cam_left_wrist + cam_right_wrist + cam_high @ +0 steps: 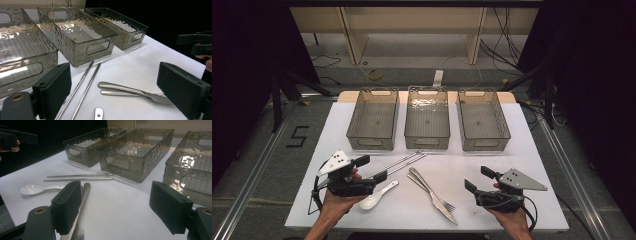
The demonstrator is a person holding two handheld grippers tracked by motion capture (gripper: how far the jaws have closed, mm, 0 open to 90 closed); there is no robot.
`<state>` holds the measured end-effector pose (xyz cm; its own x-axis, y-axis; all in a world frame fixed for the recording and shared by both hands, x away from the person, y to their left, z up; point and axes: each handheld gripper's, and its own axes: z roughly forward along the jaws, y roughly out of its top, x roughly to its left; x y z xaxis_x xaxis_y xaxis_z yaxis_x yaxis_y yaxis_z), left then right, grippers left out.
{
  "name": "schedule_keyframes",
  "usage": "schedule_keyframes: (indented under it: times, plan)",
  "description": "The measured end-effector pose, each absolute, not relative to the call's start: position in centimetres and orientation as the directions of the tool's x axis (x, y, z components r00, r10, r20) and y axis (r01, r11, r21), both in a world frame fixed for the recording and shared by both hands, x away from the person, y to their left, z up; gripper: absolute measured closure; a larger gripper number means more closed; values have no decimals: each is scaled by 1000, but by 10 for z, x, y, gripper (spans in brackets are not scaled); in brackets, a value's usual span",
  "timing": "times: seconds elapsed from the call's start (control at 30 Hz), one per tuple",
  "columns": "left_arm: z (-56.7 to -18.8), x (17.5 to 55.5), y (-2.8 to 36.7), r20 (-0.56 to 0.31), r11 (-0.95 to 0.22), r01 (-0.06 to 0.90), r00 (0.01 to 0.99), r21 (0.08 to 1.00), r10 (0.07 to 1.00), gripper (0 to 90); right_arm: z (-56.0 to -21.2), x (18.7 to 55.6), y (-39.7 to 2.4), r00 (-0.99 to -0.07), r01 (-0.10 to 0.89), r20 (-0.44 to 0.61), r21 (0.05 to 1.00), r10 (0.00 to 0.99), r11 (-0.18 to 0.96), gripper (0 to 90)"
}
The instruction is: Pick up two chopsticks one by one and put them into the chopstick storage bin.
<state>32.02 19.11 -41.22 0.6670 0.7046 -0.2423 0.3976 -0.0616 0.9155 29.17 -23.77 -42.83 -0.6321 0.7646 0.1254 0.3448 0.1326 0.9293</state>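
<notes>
- White table with three clear bins at its far edge.
- Left gripper gapes empty just beside the white spoon and chopsticks.
- Right gripper gapes empty, near the knife and fork.

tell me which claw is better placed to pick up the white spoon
Left. The left claw is open and sits right beside the white spoon on the table's left side. The right claw, also open, is across the table, with the knife and fork lying between.

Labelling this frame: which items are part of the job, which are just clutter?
In play: two metal chopsticks, white ceramic spoon, steel knife, steel fork, three smoky clear plastic bins, both open claws.
Clutter: yellow tape roll, floor cables, wooden shelf.
</notes>
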Motion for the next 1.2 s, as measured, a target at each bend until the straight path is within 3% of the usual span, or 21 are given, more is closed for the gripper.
schedule_keyframes:
  times: [0.53, 0.87, 1.2]
  plan:
    - [-408, 338, 189, -239, -165, 500, 646, 850, 725, 115, -429, 293, -237, -641, 358, 127, 922, 757, 148, 277]
    - [-401, 369, 185, -152, -306, 560, 626, 770, 765, 129, -431, 294, -235, -646, 376, 128, 911, 753, 167, 277]
    - [-411, 404, 168, -67, -481, 645, 636, 595, 769, 178, -432, 295, -235, -644, 402, 133, 896, 753, 186, 287]
